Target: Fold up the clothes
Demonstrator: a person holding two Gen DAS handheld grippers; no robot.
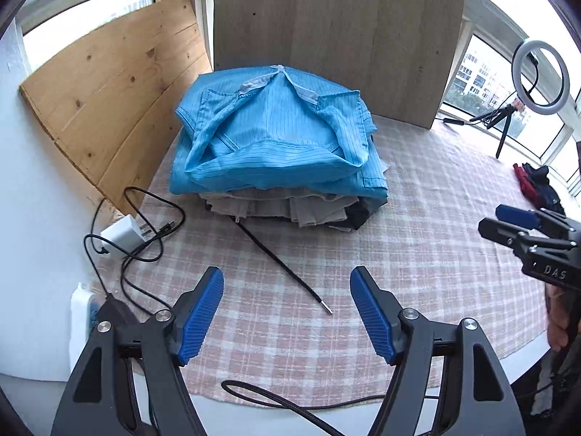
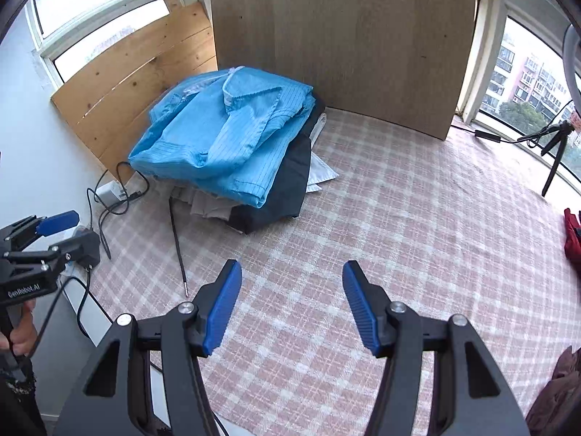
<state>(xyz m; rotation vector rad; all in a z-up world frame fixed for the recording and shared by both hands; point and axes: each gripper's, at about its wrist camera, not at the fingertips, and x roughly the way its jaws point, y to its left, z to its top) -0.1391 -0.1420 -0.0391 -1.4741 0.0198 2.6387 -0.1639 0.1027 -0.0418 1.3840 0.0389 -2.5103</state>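
Left wrist view showed the left gripper (image 1: 287, 312) with its blue pads spread wide and nothing between them, hovering over the pink plaid cloth (image 1: 417, 225). At twelve o'clock from it sat the stack of folded clothes (image 1: 290, 203), topped by the blue striped shirt (image 1: 276, 134), its collar toward the far grey-brown board (image 1: 337, 29). Beige and dark garments lay beneath the shirt. A thin black drawstring (image 1: 279, 261) ran out from under the stack toward five o'clock, ending on the cloth between pile and gripper. At nine o'clock lay a white charger (image 1: 121, 234) with looped black cable, close to the leaning pine board (image 1: 112, 91). At three o'clock the right gripper (image 1: 508, 223) came in from the edge; its opening could not be judged there. A ring light (image 1: 541, 76) stood on a small tripod at two o'clock, with red and dark clothing (image 1: 537, 185) lying below it.

Right wrist view showed the right gripper (image 2: 292, 305) likewise gaping wide and empty above the cloth, the stack at eleven o'clock, well apart from both tools.
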